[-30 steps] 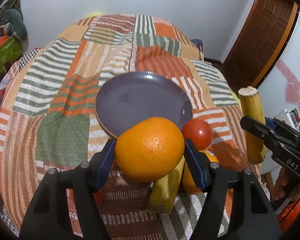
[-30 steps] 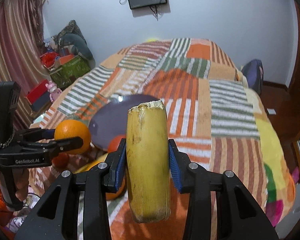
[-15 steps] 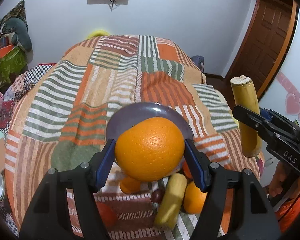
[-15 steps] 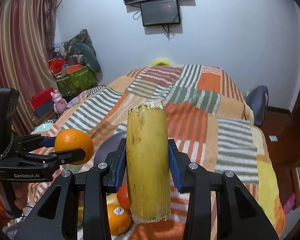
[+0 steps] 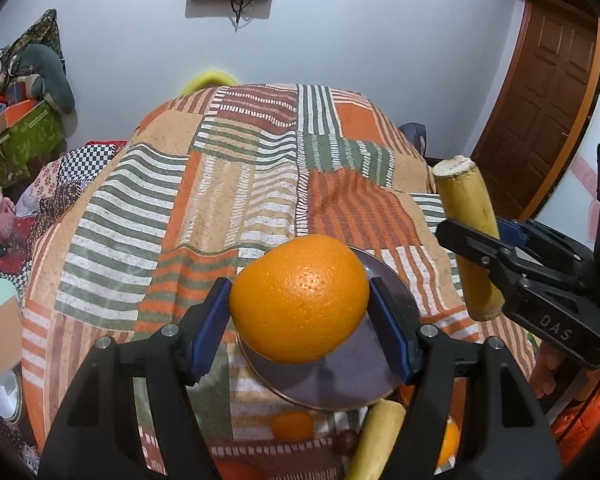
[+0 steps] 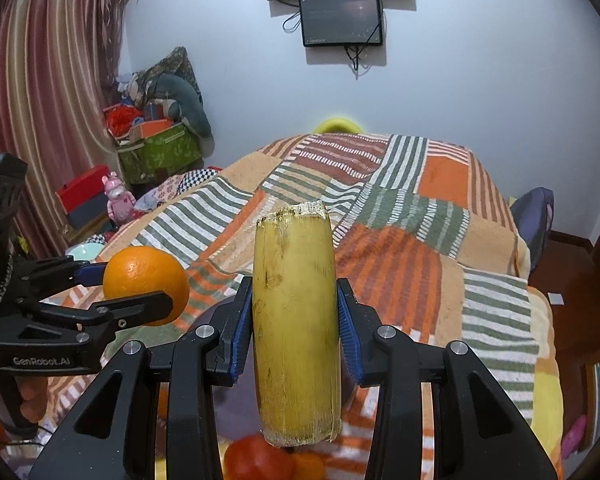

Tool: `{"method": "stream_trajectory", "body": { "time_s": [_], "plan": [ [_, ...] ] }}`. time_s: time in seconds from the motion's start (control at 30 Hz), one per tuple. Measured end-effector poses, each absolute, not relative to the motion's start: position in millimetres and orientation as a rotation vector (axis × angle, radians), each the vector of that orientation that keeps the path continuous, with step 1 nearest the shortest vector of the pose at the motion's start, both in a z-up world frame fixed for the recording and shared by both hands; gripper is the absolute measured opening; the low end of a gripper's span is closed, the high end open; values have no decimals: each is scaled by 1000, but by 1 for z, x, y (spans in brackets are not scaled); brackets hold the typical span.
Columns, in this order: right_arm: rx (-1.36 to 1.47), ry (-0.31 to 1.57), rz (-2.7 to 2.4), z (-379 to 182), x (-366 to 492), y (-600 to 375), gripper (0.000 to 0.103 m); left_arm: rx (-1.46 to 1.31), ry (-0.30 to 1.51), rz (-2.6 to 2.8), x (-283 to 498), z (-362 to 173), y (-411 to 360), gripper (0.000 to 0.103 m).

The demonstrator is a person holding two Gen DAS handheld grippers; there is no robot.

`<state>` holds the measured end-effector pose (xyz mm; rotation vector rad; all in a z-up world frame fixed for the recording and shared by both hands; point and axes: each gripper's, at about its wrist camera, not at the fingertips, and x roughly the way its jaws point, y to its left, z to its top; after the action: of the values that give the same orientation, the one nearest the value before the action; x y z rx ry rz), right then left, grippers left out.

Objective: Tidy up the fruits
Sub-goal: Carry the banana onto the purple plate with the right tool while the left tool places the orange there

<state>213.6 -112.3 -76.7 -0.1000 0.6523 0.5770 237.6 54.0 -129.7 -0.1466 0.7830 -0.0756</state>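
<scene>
My left gripper (image 5: 300, 304) is shut on a large orange (image 5: 300, 300) and holds it above a purple plate (image 5: 340, 384) on the patchwork bedspread. My right gripper (image 6: 296, 316) is shut on an upright yellow sugarcane piece (image 6: 296, 328), held in the air to the right of the orange; it also shows in the left wrist view (image 5: 470, 236). The left gripper and orange (image 6: 146, 286) show at left in the right wrist view. On the bed near the plate lie a small orange (image 5: 292, 426), another cane piece (image 5: 374, 440) and a tomato (image 6: 256, 460).
The striped patchwork bedspread (image 5: 228, 184) covers the bed. A green box with clutter (image 6: 160, 152) stands by the curtain at left. A wooden door (image 5: 548, 112) is at right. Screens (image 6: 340, 20) hang on the far wall.
Both grippers have risen with their fruit and tilted up. The plate and loose fruit have dropped lower in both views, and more wall shows.
</scene>
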Motion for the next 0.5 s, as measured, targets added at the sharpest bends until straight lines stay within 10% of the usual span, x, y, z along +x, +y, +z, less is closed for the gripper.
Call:
{"method": "stream_trajectory", "body": {
  "time_s": [0.5],
  "plan": [
    [-175, 826, 600, -130, 271, -88, 36, -102, 909, -69, 295, -182, 62, 68]
  ]
}}
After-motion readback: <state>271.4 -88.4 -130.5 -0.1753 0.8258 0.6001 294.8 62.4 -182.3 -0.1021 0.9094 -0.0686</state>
